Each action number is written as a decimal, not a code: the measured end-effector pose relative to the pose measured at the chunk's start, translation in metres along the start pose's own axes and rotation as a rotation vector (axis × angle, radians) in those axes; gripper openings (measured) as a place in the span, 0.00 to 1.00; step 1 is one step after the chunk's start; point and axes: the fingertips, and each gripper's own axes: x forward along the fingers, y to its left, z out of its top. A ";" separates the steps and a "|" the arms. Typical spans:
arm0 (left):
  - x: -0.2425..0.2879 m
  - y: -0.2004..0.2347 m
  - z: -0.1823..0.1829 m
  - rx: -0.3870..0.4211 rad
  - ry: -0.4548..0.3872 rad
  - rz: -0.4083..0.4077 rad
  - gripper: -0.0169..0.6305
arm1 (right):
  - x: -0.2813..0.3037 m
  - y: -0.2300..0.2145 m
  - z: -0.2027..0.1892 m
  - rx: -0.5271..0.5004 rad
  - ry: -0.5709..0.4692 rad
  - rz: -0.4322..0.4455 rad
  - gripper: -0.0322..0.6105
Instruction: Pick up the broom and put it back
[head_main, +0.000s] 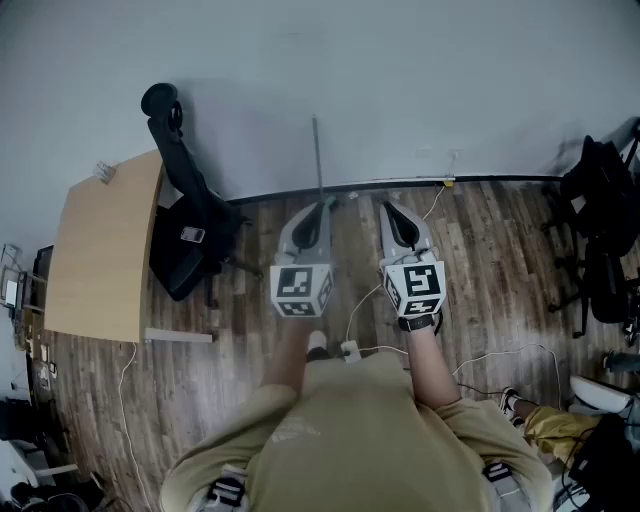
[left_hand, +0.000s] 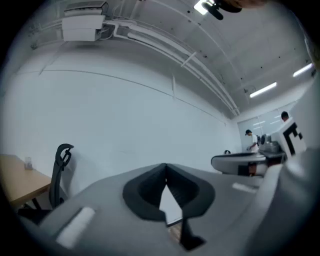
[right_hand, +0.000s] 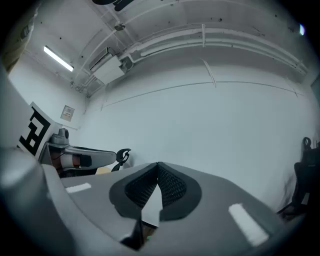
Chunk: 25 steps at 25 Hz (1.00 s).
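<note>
A thin grey broom handle (head_main: 318, 160) stands upright against the white wall. Its lower end is hidden behind my left gripper (head_main: 321, 206), which points level at the wall right in front of it. In the left gripper view the left gripper (left_hand: 166, 166) has its dark pads meeting at the tips with nothing between them. My right gripper (head_main: 389, 208) is held level a little to the right of the handle, apart from it. The right gripper (right_hand: 158, 165) is shut and empty, and only bare wall lies ahead of it.
A black office chair (head_main: 186, 232) and a wooden desk (head_main: 100, 250) stand at the left. White cables (head_main: 372, 297) and a power strip (head_main: 350, 350) lie on the wood floor by the person's feet. Dark chairs with bags (head_main: 600, 230) crowd the right side.
</note>
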 end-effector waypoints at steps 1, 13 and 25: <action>0.003 0.006 0.000 -0.005 -0.003 -0.001 0.02 | 0.007 0.002 0.000 -0.002 0.000 0.002 0.06; 0.037 0.077 0.000 -0.041 -0.003 -0.045 0.02 | 0.094 0.028 0.006 -0.001 0.007 0.004 0.06; 0.044 0.229 -0.007 -0.062 -0.009 -0.015 0.02 | 0.223 0.099 -0.031 0.074 0.069 -0.005 0.06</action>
